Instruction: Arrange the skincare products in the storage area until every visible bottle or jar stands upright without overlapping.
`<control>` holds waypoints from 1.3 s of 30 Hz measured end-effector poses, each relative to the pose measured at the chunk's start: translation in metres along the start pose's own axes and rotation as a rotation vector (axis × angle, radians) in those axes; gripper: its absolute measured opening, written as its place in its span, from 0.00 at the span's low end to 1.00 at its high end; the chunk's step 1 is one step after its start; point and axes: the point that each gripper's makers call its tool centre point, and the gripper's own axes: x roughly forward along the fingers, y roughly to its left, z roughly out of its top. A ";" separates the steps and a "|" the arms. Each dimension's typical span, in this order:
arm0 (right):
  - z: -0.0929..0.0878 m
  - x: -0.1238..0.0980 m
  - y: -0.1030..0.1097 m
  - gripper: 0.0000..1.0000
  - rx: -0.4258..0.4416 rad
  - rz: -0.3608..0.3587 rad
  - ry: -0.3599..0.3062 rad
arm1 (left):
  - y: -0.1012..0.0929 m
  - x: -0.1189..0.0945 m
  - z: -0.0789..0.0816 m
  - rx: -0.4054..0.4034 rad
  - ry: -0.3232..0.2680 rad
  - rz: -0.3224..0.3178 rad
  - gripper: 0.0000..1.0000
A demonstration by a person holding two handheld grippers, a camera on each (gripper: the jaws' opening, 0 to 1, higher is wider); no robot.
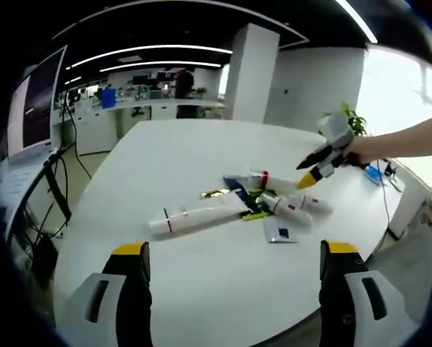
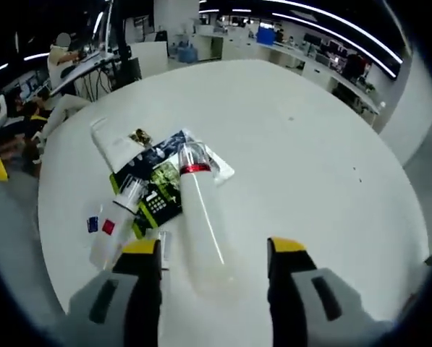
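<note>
A white bottle with a red band is seen lying on its side on the white table, its near end reaching in between the yellow-tipped jaws of the right gripper, which are spread wide; whether either jaw touches it cannot be told. Just to the left of that gripper a second white bottle, marked with small blue and red squares, is laid flat, partly over a dark printed packet onto which the banded bottle's cap is also placed. Farther off to the left, a long white tube is laid beside a small gold item. In the left gripper view, the left gripper is held wide open above bare table, with nothing between its jaws. Ahead of it, a small white sachet is found nearest, then the long white tube and the cluster of lying bottles, well apart from the jaws.
</note>
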 end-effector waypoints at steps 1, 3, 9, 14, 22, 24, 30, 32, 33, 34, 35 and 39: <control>0.003 0.004 0.001 0.59 -0.008 0.009 0.016 | 0.000 0.000 0.000 0.001 0.000 0.000 0.96; 0.005 0.011 0.000 0.61 -0.018 0.013 0.043 | 0.000 0.000 0.000 0.002 0.000 0.001 0.96; 0.020 0.027 0.001 0.55 -0.047 0.034 0.061 | 0.001 -0.001 0.001 -0.003 -0.003 0.005 0.96; 0.029 0.044 0.009 0.53 -0.063 0.074 0.097 | 0.002 -0.001 0.001 -0.003 -0.004 0.007 0.96; 0.042 0.059 0.014 0.43 -0.078 0.091 0.115 | -0.001 0.000 -0.001 0.009 0.005 -0.001 0.96; 0.044 0.062 0.015 0.41 -0.071 0.099 0.116 | 0.000 0.000 -0.001 0.007 0.006 -0.001 0.96; 0.046 0.071 0.018 0.33 -0.075 0.124 0.135 | 0.003 0.000 -0.002 0.001 0.009 0.005 0.95; 0.045 0.072 0.018 0.32 -0.083 0.125 0.145 | 0.003 0.000 -0.003 0.003 0.013 0.006 0.95; 0.044 0.072 0.018 0.31 -0.087 0.124 0.148 | 0.003 0.000 -0.003 0.004 0.014 0.006 0.95; 0.044 0.071 0.018 0.31 -0.090 0.126 0.149 | 0.003 0.001 -0.003 0.004 0.014 0.006 0.95; 0.044 0.071 0.018 0.31 -0.086 0.129 0.150 | 0.003 0.001 -0.003 0.004 0.014 0.006 0.95; 0.043 0.071 0.017 0.31 -0.069 0.135 0.145 | 0.003 0.001 -0.003 0.004 0.018 0.008 0.95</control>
